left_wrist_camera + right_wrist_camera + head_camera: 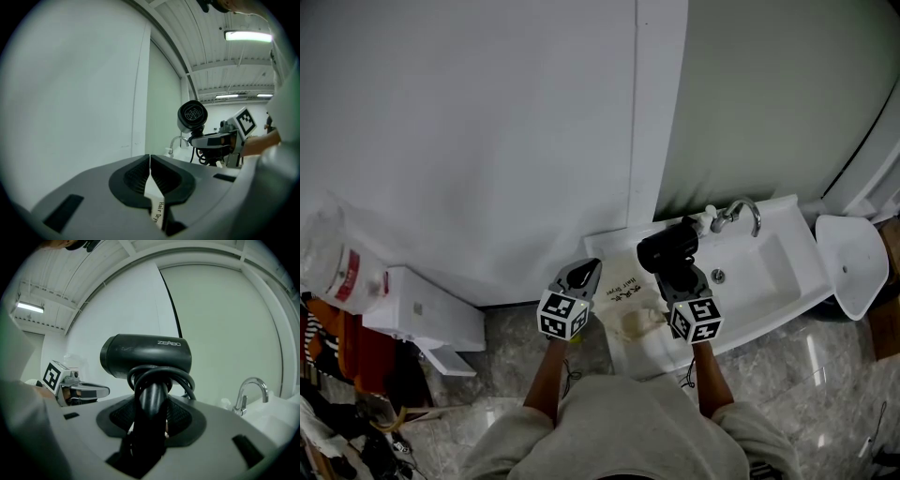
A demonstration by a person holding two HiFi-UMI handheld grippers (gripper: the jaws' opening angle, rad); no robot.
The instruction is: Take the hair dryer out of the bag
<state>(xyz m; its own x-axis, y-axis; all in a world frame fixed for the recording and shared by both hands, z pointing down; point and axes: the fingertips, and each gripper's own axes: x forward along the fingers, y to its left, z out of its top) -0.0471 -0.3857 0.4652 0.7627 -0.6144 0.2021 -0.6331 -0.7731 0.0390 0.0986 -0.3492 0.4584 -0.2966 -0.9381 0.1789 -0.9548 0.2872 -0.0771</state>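
Two grippers were engaged. The left gripper (150, 161) had its fingers (131, 176) clenched on a thin edge of the white bag (155, 201). The right gripper (151, 406) grasped the dryer (149, 355) by its handle (152, 397), with the cord (161, 376) coiled round it. The dryer stood upright, above and beside the sagging bag, near the sink (773, 272). Extraction was judged nearly complete. To finish well, the left should hold the bag steady while the right lifts straight away, taking care that no cord loop drags the fabric.
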